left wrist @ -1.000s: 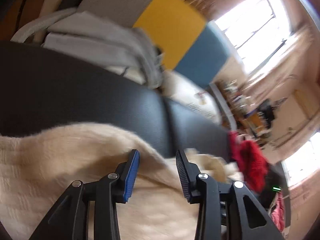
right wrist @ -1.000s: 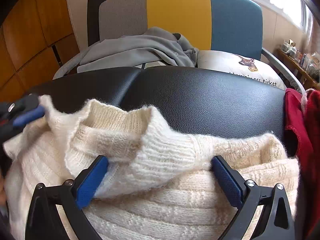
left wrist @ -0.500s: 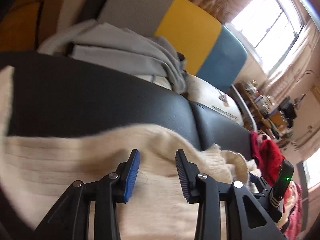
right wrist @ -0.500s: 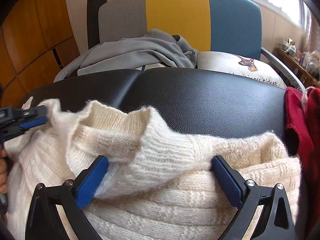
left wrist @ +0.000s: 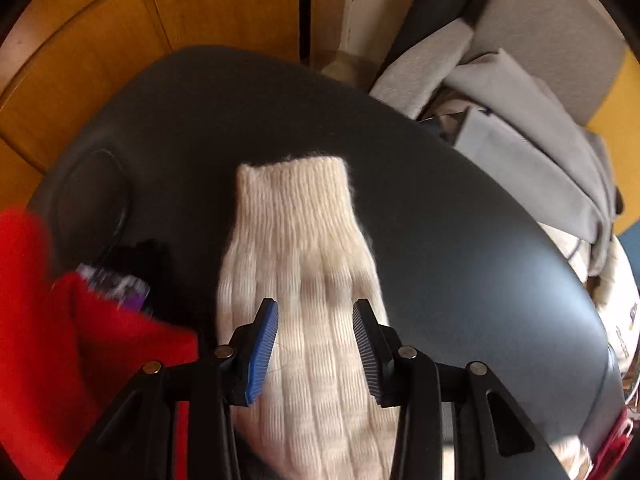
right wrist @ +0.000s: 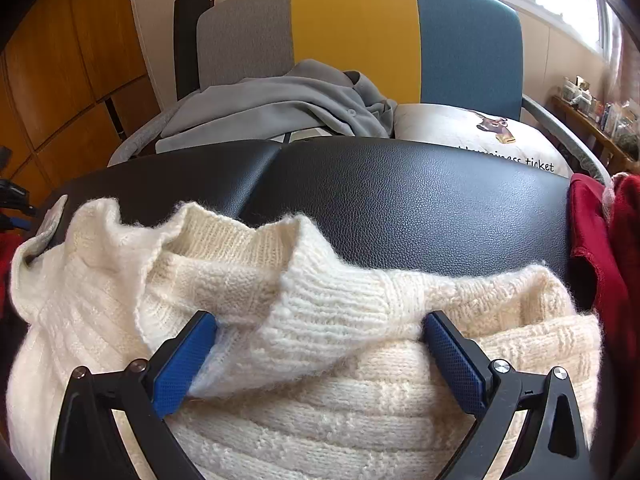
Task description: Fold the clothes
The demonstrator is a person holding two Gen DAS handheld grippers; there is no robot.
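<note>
Above the cream knit sweater [right wrist: 320, 360], the left gripper [left wrist: 316, 344] has just been opening, its jaws clear of the sleeve [left wrist: 296, 240]; the right gripper [right wrist: 320, 356] gapes wide around the collar [right wrist: 304, 288].

- The left wrist camera sits just behind the left gripper [left wrist: 314, 344] and looks steeply down onto the black padded table [left wrist: 460, 240], close above the cream sleeve [left wrist: 296, 248], which runs toward 12 o'clock.
- Wooden panelling [left wrist: 100, 60] fills its 10 o'clock; the grey garment [left wrist: 520, 120] lies at 2 o'clock.
- The right wrist camera rides low behind the right gripper [right wrist: 320, 360], facing slantwise down across the cream sweater [right wrist: 320, 300] toward the tri-coloured chair [right wrist: 356, 32] at 12 o'clock.
- Both views share the sweater, the black table [right wrist: 400, 200] and the grey garment [right wrist: 280, 100].
</note>
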